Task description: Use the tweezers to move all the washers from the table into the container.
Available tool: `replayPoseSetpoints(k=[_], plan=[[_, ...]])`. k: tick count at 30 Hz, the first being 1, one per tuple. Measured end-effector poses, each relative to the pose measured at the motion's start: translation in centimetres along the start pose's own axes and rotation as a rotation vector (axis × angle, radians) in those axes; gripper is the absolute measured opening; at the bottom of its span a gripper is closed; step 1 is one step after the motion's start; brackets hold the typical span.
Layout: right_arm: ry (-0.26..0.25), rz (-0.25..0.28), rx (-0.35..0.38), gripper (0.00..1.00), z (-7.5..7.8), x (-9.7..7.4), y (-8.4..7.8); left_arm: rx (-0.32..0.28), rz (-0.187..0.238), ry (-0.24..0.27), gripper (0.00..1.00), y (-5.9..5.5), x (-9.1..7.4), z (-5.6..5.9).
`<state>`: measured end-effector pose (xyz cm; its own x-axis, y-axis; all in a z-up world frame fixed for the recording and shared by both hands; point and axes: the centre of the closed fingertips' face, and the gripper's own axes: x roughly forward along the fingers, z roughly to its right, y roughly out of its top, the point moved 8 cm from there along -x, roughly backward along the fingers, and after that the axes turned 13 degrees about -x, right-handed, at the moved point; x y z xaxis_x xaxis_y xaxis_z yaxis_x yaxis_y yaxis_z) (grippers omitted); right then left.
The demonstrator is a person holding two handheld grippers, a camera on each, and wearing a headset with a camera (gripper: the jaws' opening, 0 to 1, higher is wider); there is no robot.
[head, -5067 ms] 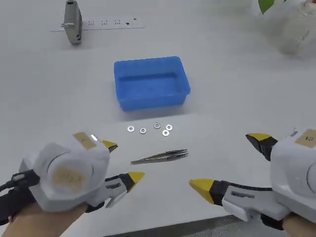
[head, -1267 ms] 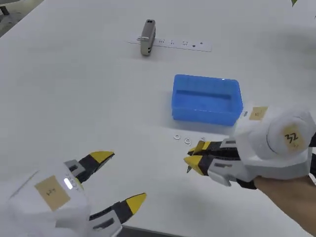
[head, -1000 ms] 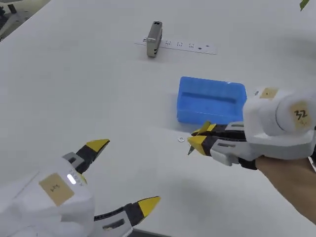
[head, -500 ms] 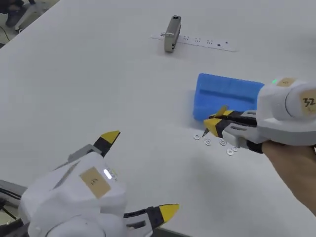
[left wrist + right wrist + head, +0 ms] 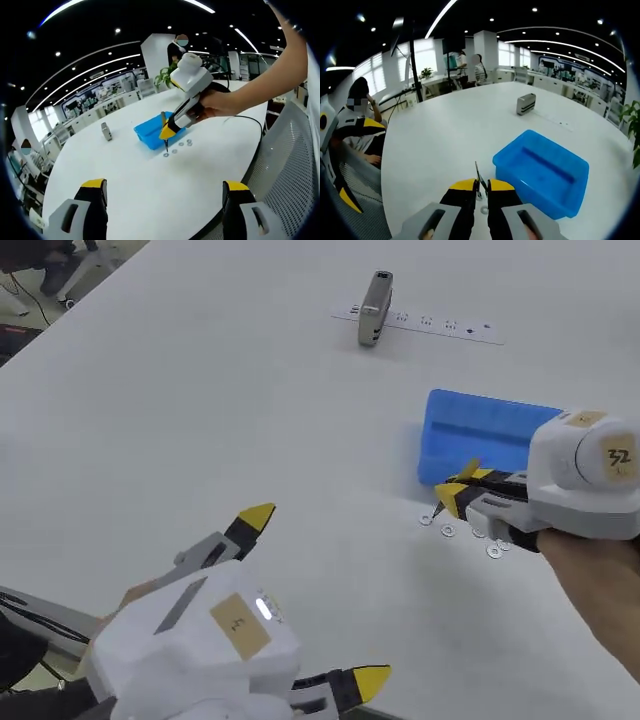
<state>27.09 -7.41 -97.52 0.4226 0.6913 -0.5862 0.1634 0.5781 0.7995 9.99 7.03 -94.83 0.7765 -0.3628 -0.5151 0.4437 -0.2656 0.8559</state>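
Clenching the tweezers [image 5: 477, 179] taken off the table [image 5: 200, 390], the right gripper [image 5: 457, 490] now hovers their tips over washers [image 5: 447, 531] just beneath, ready for a first pick.

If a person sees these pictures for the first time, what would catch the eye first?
The bright blue container stands out on the white table. Just before it, the right gripper holds the tweezers point-down over the small washers. The left gripper hangs open near the table's edge.

White right gripper [image 5: 458, 490] (marked 32), yellow-tipped black jaws
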Motion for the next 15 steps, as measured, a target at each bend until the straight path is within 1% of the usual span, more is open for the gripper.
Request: replayPoseSetpoints(k=[1,6,7,13,15], plan=[[-0.001,0.004,0.012,0.04,0.01,0.02,-0.12,0.0,-0.014,-0.004,0.98,-0.16,0.05,0.01],[0.007,0.015,0.045,0.04,0.06,0.15,-0.19,0.003,-0.019,0.006,0.98,-0.3,0.06,-0.15],[0.006,0.018,0.042,0.04,0.05,0.16,-0.14,0.004,-0.023,0.014,0.98,-0.33,0.07,-0.25],[0.012,0.016,0.033,0.04,-0.02,0.39,-0.08,0.01,-0.037,0.023,0.97,-0.54,0.17,-0.34],[0.019,0.023,0.055,0.04,-0.05,0.49,-0.1,0.012,-0.038,0.026,0.97,-0.55,0.18,-0.37]])
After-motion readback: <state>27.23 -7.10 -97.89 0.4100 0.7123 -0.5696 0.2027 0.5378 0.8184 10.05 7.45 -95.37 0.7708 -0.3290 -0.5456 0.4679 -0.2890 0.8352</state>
